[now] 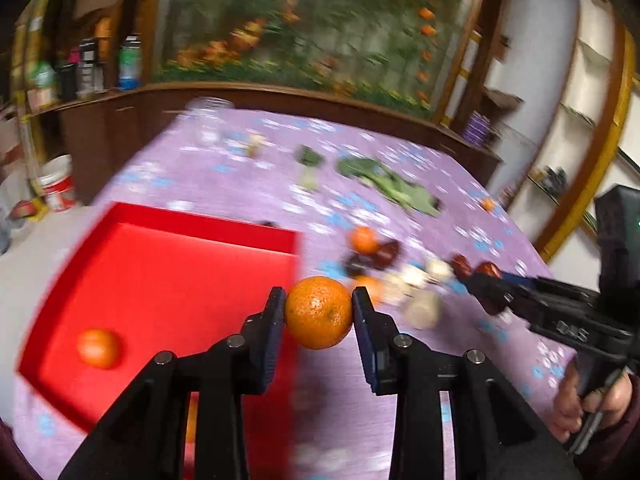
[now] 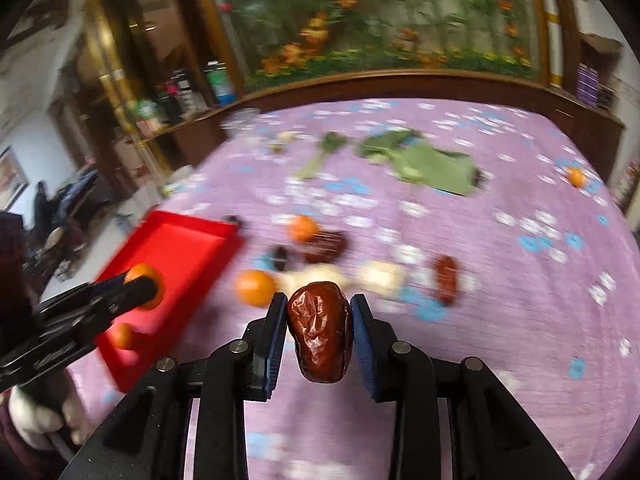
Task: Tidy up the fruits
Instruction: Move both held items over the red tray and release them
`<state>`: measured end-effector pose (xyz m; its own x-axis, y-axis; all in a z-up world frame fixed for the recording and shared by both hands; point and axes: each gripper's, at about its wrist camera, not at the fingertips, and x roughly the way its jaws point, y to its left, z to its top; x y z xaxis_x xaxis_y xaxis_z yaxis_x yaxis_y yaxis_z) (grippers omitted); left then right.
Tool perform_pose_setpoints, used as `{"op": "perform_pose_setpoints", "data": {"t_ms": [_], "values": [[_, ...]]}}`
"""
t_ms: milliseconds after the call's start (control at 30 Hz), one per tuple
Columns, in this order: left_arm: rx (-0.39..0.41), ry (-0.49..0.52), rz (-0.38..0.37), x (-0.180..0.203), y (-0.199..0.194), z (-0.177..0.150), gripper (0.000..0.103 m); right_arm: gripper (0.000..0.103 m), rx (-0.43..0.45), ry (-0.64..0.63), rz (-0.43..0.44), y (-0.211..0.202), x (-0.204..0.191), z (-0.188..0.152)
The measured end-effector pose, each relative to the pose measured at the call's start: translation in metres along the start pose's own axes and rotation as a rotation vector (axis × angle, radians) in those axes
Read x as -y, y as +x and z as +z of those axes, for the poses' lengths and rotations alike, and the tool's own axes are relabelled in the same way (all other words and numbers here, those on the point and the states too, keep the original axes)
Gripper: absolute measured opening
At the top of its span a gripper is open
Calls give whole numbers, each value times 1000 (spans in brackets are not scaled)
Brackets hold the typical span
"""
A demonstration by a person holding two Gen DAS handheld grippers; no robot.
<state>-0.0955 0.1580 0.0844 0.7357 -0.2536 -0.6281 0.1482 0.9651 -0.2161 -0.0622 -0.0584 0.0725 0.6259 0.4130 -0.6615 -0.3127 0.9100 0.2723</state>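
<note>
My left gripper [image 1: 319,298] is shut on an orange [image 1: 319,320], held above the right edge of a red tray [image 1: 180,276]. One more orange [image 1: 98,348] lies in the tray's near left corner. My right gripper [image 2: 319,300] is shut on a wrinkled red date [image 2: 320,336], held above the purple tablecloth [image 2: 500,320]. In the right wrist view the left gripper [image 2: 144,286] and its orange [image 2: 140,273] hang over the tray [image 2: 188,248]. In the left wrist view the right gripper [image 1: 486,284] comes in from the right with the date [image 1: 489,270].
Loose oranges [image 2: 256,288] [image 2: 303,228] [image 2: 576,177], red dates [image 2: 446,278] [image 2: 324,246] and pale white pieces [image 2: 384,276] are scattered mid-table. Green leafy vegetables [image 2: 424,164] lie farther back. A dark wooden cabinet [image 2: 400,84] borders the table's far side. The picture is blurred.
</note>
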Motion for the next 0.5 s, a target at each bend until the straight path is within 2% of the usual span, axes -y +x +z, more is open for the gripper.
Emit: {"op": "perform_pose_setpoints", "data": {"t_ms": [100, 200, 367, 500], "values": [[27, -55, 70, -37, -11, -1, 33, 35, -28, -36, 93, 14, -42, 6], [29, -115, 127, -72, -17, -6, 33, 35, -58, -94, 151, 32, -85, 3], [35, -180, 170, -114, -22, -12, 33, 35, -113, -180, 183, 64, -136, -7], [21, -216, 191, -138, -18, -17, 33, 35, -164, -206, 180, 91, -155, -14]]}}
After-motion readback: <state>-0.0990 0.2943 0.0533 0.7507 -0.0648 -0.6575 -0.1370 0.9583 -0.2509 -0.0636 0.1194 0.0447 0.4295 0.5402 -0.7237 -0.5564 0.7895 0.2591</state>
